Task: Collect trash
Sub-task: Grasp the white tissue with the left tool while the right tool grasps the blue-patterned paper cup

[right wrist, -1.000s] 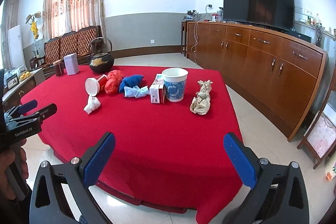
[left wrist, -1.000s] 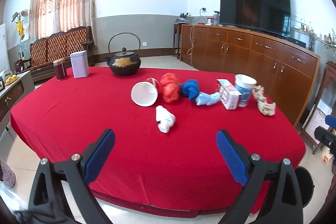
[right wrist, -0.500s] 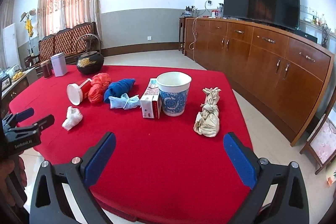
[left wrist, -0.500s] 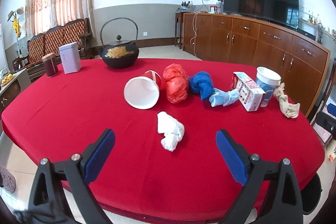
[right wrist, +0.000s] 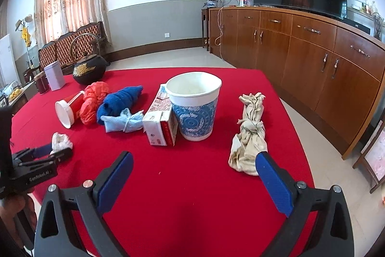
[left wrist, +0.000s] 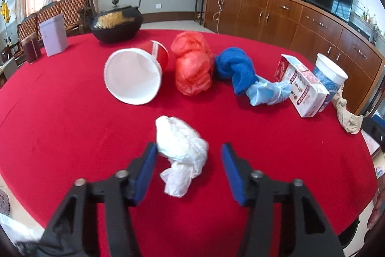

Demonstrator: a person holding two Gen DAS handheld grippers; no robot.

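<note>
My left hand-held gripper (left wrist: 187,168) is closing around the white crumpled plastic bag (left wrist: 181,148). The bag sits between the blue pads; the left pad (left wrist: 146,168) is touching it or nearly so, while the right pad (left wrist: 232,172) is clearly off it with red cloth showing in the gap. So no squeeze yet. The bag lies on the worktop (left wrist: 60,124), toward its near edge, closer to me than the rest of the trash.

My right hand-held gripper (right wrist: 193,181) is wide open with nothing between the pads, hovering over the near right part of the worktop. Its right pad (right wrist: 273,181) is just in front of the beige knotted rag (right wrist: 249,136), which lies near the right edge.

Trash row across the middle of the worktop, left to right: tipped red paper cup (left wrist: 134,75) with its mouth facing me, orange-red plastic bag (left wrist: 192,68) touching it, blue cloth bundle (left wrist: 233,66), light blue knotted bag (left wrist: 267,93), small carton (left wrist: 302,90), and an upright blue-patterned paper cup (right wrist: 193,105) right beside the carton.

Far left corner: black cast-iron kettle (left wrist: 115,21), pale tin (left wrist: 53,35), dark red canister (left wrist: 30,49).
</note>
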